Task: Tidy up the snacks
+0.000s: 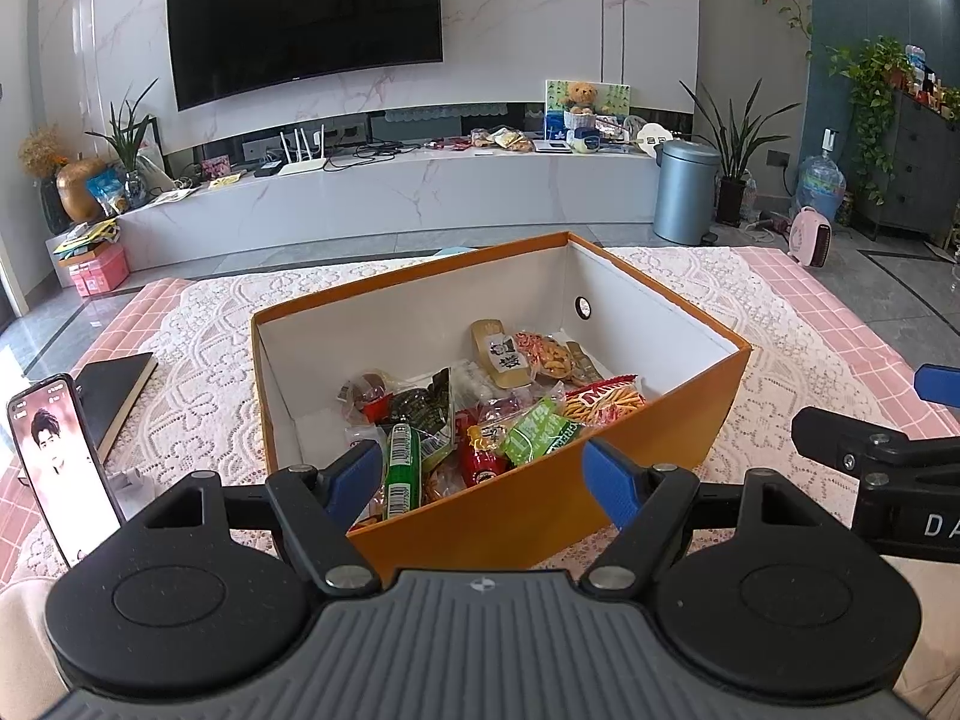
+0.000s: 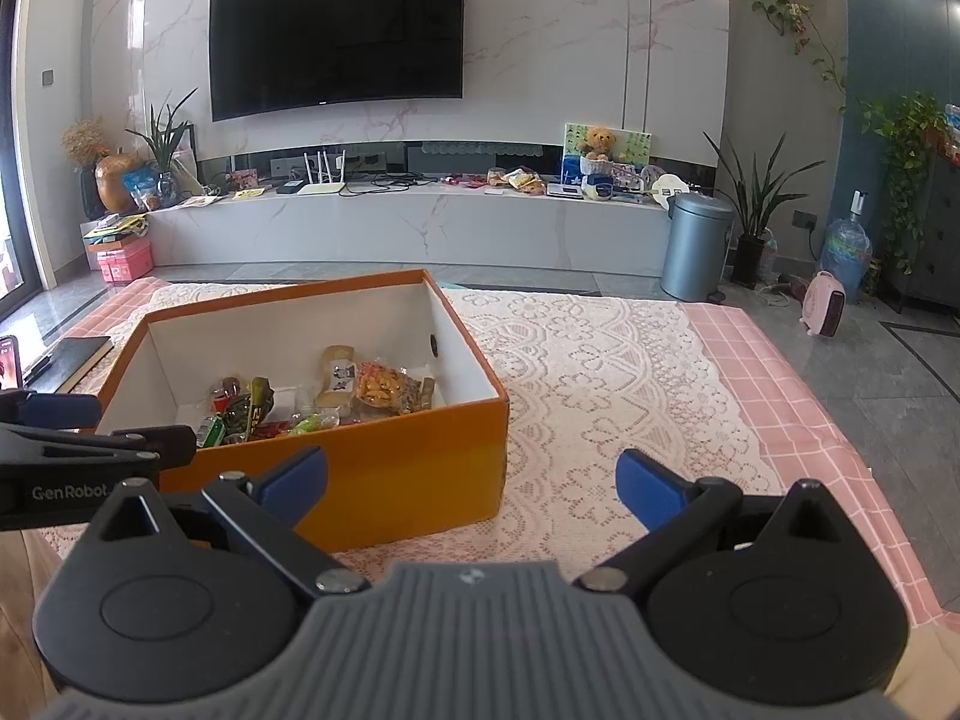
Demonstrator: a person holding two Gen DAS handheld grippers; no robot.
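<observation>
Snacks (image 1: 480, 414) fill our orange box (image 1: 540, 498) on the bench (image 2: 600, 360); left gripper (image 1: 486, 477) and right gripper (image 2: 474, 483) both gape empty, seemingly above it

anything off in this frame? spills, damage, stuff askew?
Nothing spilled or damaged. The snack packets lie in a loose jumble inside the open orange cardboard box, which sits skewed on the white lace tablecloth. The left gripper and the right gripper are both open and empty.
</observation>
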